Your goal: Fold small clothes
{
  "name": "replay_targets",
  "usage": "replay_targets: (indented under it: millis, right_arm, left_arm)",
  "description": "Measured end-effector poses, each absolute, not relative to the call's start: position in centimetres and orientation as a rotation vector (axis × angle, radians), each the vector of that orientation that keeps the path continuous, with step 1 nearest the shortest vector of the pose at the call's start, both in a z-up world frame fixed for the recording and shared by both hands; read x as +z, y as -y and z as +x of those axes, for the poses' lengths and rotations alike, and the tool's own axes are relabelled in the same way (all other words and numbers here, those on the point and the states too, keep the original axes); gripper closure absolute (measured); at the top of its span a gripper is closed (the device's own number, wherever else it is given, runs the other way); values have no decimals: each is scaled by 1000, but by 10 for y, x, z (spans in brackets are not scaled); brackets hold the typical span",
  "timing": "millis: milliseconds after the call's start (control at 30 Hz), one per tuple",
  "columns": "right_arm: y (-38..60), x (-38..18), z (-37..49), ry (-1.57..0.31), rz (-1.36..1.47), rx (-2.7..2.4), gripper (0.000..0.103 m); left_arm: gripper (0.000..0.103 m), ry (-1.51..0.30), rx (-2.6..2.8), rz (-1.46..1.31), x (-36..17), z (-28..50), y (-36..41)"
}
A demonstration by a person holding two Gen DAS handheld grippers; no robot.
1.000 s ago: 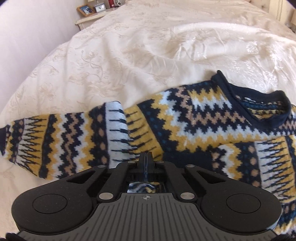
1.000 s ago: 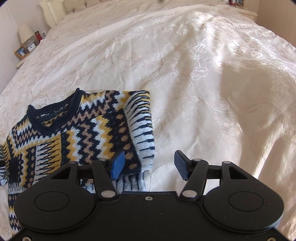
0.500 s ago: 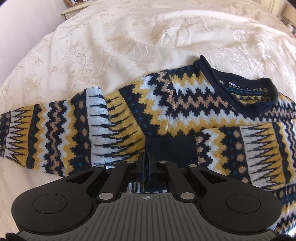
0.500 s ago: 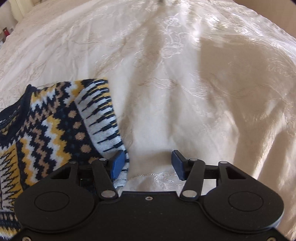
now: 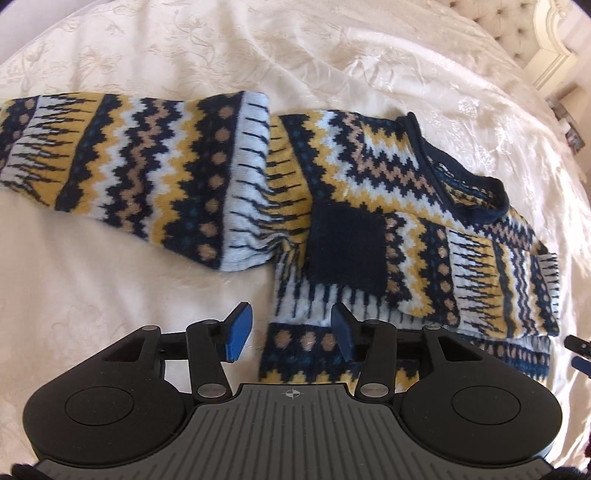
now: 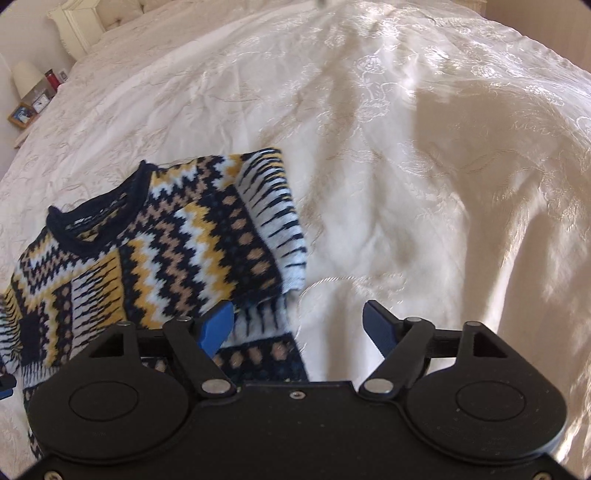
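Observation:
A small knitted sweater [image 5: 373,192] in navy, yellow, white and tan zigzags lies flat on the cream bedspread [image 5: 192,55]. One sleeve [image 5: 140,173] stretches out to the left in the left wrist view; the other sleeve is folded across the chest, its navy cuff [image 5: 347,251] lying on the body. My left gripper [image 5: 290,334] is open just above the sweater's lower left edge, holding nothing. The sweater [image 6: 155,251] fills the left of the right wrist view. My right gripper [image 6: 301,325] is open beside its right edge, left fingertip over the knit, right one over bare bedspread.
A nightstand [image 6: 27,110] with a lamp, clock and framed photo stands at the far left in the right wrist view. The tufted headboard [image 5: 532,33] rises at the top right in the left wrist view. Rumpled bedspread [image 6: 424,155] spreads right of the sweater.
My left gripper was shut on the sweater and is now open, drawn back from it. The sweater's body and extended sleeve now lie flat. The right gripper stayed open and shifted slightly.

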State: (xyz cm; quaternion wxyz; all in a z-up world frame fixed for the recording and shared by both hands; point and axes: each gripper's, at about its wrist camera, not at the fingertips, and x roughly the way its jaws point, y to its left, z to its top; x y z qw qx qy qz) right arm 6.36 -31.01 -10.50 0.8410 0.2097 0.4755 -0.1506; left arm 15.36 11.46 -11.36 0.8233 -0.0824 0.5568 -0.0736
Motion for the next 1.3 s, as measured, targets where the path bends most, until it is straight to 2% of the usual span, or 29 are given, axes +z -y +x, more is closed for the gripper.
replay_targets:
  millis: [33,100,167,300,767,1300]
  right_arm:
    - [303,-103,61,-999,434,-296,8]
    - [288,-98,57,-991,414,-262,7]
    - [272,-95,53,-990,398,-234,6]
    - [247,-89,49,-979,399,-186,1]
    - [164,-75,57,-989,348,-88,1]
    - [106,-72,74,-1045,300,-38,1]
  left_arm:
    - [51,-1177,-142,-180,-112,152,-122]
    - [38,-1163,-115,-186,-110,150,-137]
    - [35,-1145,-79,-187,-106,149,-155]
    - [34,-1110,-8,-178,-100,155,-193]
    - [32,-983,216,-183,-85,192,-331]
    - [32,-971,235,-200,-103,241,-396]
